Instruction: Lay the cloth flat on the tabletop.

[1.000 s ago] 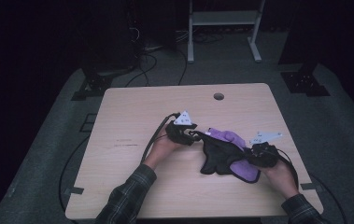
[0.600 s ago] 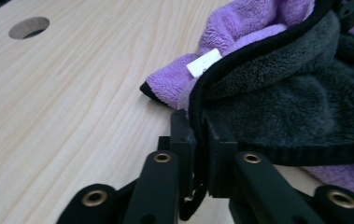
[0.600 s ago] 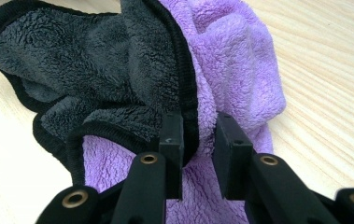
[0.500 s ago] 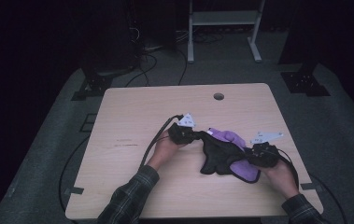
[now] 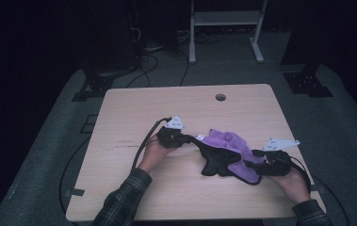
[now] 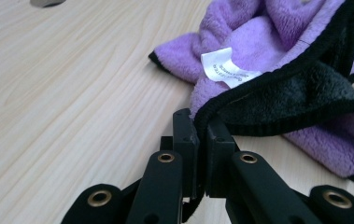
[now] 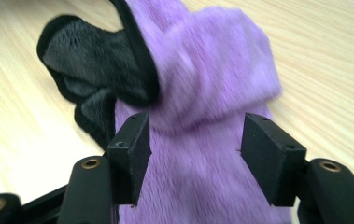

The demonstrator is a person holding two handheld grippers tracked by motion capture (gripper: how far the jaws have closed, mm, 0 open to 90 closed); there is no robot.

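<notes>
A fleecy cloth [image 5: 232, 146], purple on one side and black on the other, lies crumpled on the wooden table [image 5: 133, 108] between my hands. My left gripper [image 5: 187, 138] is shut on the cloth's black hem. In the left gripper view the jaws [image 6: 201, 128] pinch that hem, with the white label [image 6: 226, 67] just beyond. My right gripper [image 5: 257, 165] is at the cloth's right end. Its jaws have just been opening and now stand open [image 7: 195, 154], with purple fleece [image 7: 202, 84] lying loose between the pads.
A round cable hole [image 5: 220, 97] sits near the table's far edge. Black cables [image 5: 143, 146] trail from the left gripper over the table's left side. A white frame [image 5: 223, 19] stands on the floor behind the table.
The left gripper went right to the cloth's edge, then drew back left with the hem, stretching the black edge out. The right hand has stayed put.
</notes>
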